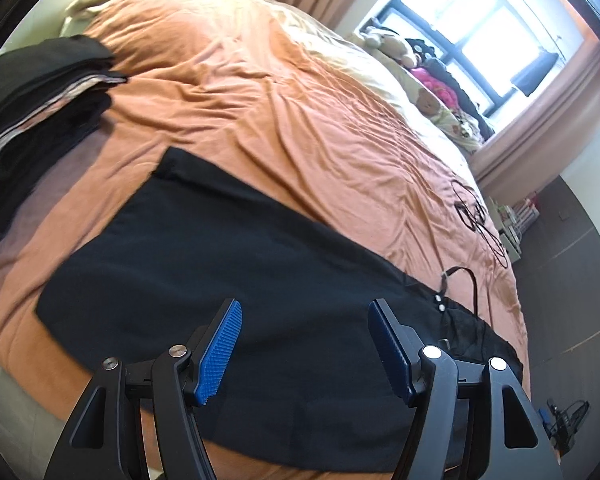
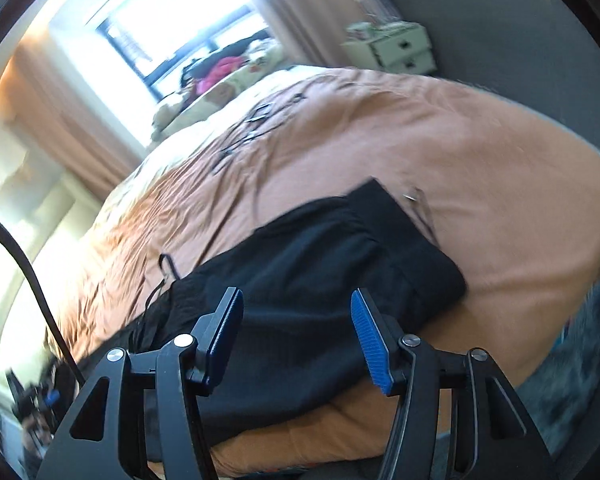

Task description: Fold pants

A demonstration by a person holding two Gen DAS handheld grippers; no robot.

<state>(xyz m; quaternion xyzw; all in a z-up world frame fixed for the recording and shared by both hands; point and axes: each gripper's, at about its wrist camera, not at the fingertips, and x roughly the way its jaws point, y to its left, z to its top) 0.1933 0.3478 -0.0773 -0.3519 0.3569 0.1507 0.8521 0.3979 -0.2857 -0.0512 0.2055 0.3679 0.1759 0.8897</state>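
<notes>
Two grippers hover over a bed, and neither holds anything.

From the left wrist view, the left gripper [image 1: 304,346] has its blue pads [image 1: 220,352] spread wide apart with only cloth showing between them. The black pants [image 1: 204,280] lie flat along the near edge of the bed [image 1: 292,112], on its orange cover, stretched out lengthwise with one end toward the upper left and the waist end, with a drawstring [image 1: 458,280], toward the right. The pants look already laid out as one long strip, possibly leg on leg, so the step in hand appears to be the approach before a fold. The next move likely calls for lowering onto an edge of the cloth and pinching all layers at once. A stack of dark folded clothes [image 1: 48,92] sits at the far left of the bed, apart from the pants. Black cables [image 1: 476,216] lie on the cover beyond the waist end, and soft toys [image 1: 404,52] sit by the window [image 1: 472,24]; none of these blocks the fold, though the cables are near where the waist could be dragged.

From the right wrist view, which is blurred, the right gripper [image 2: 296,340] is likewise spread and empty above the pants [image 2: 308,280]. Their bunched end lies just ahead of it, near the bed's edge, with the cover [image 2: 480,152] bare beyond. A white drawer unit [image 2: 400,50] stands well away by the wall.
</notes>
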